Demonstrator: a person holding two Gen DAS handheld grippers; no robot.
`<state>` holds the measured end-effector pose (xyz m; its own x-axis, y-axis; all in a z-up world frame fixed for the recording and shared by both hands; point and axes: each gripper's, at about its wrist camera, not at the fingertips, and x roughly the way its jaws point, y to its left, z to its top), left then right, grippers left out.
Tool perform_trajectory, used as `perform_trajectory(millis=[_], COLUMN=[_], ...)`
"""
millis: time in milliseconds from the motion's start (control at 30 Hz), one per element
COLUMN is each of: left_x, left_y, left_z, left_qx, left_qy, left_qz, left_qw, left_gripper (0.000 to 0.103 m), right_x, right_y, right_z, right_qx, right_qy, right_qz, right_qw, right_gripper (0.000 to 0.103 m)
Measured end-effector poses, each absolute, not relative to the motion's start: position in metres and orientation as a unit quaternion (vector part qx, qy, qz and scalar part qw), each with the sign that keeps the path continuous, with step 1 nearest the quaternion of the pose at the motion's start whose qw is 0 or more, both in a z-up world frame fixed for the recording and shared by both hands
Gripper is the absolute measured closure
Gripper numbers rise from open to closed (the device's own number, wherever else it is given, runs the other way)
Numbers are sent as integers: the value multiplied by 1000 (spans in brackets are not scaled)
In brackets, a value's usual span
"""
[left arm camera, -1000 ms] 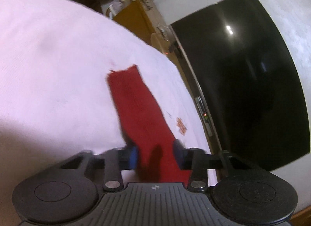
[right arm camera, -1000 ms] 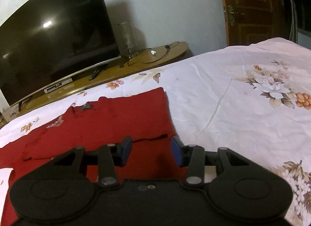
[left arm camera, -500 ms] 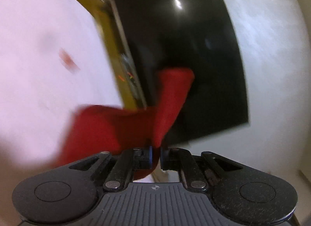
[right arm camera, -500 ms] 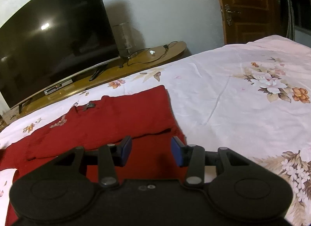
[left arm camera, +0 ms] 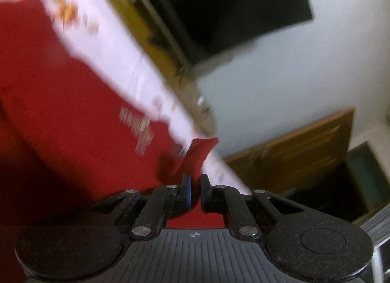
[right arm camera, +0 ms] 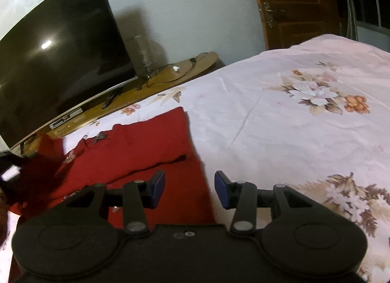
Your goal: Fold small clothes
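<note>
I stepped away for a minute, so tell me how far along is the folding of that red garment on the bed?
Partly done. One fold already lies across the red knit garment on the floral bedsheet. In hand: the left hand-held gripper is shut on a corner of the cloth, lifted off the sheet. Left: laying that corner down and finishing; the right hand-held gripper hovers open over the near edge.

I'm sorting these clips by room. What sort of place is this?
Most likely a bedroom: a bed under a floral sheet where the red garment lies, a large television on a low wooden stand, and a wooden door.
</note>
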<state>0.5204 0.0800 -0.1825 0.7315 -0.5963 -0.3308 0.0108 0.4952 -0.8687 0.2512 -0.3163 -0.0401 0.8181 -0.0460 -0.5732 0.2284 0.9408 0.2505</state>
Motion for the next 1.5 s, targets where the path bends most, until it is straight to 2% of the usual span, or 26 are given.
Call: perform_trajectory(millis=[100, 200, 233, 267, 300, 333, 567, 733, 800, 1067, 1167, 1467, 1500], left_x=[515, 503, 500, 494, 483, 474, 429, 432, 425, 433, 430, 428, 428], left_y=[43, 36, 41, 43, 49, 57, 128, 158, 163, 155, 151, 149, 149], left_z=[-203, -196, -190, -182, -172, -161, -154, -171, -174, -171, -167, -166, -165], left_qx=[-391, -354, -354, -349, -336, -318, -253, -242, -234, -185, -161, -151, -149], left_qy=[360, 344, 337, 323, 305, 290, 274, 301, 307, 314, 316, 313, 313], left_qz=[-169, -176, -178, -178, -174, -163, -67, -17, -18, -24, -24, -18, -17], left_qw=[830, 852, 854, 862, 874, 888, 926, 922, 923, 931, 935, 938, 938], left_gripper=[96, 89, 71, 45, 36, 32, 32, 34, 35, 35, 35, 35, 35], right_x=[251, 262, 265, 271, 278, 287, 364, 407, 418, 429, 428, 429, 431], right_y=[-321, -319, -317, -312, -307, -301, -240, -206, -201, -195, -197, -202, -200], right_z=[-43, -44, -44, -44, -44, -44, -61, -85, -94, -109, -109, -120, -120], right_qx=[163, 182, 186, 191, 197, 204, 295, 326, 333, 339, 348, 398, 396], right_qy=[302, 312, 312, 314, 315, 316, 350, 384, 403, 421, 415, 423, 420], right_qz=[-70, -48, -40, -28, -15, -1, 114, 139, 124, 116, 121, 137, 136], right_qw=[937, 931, 931, 930, 928, 927, 882, 853, 844, 833, 832, 803, 805], right_gripper=[58, 52, 51, 49, 49, 49, 49, 57, 61, 62, 67, 65, 69])
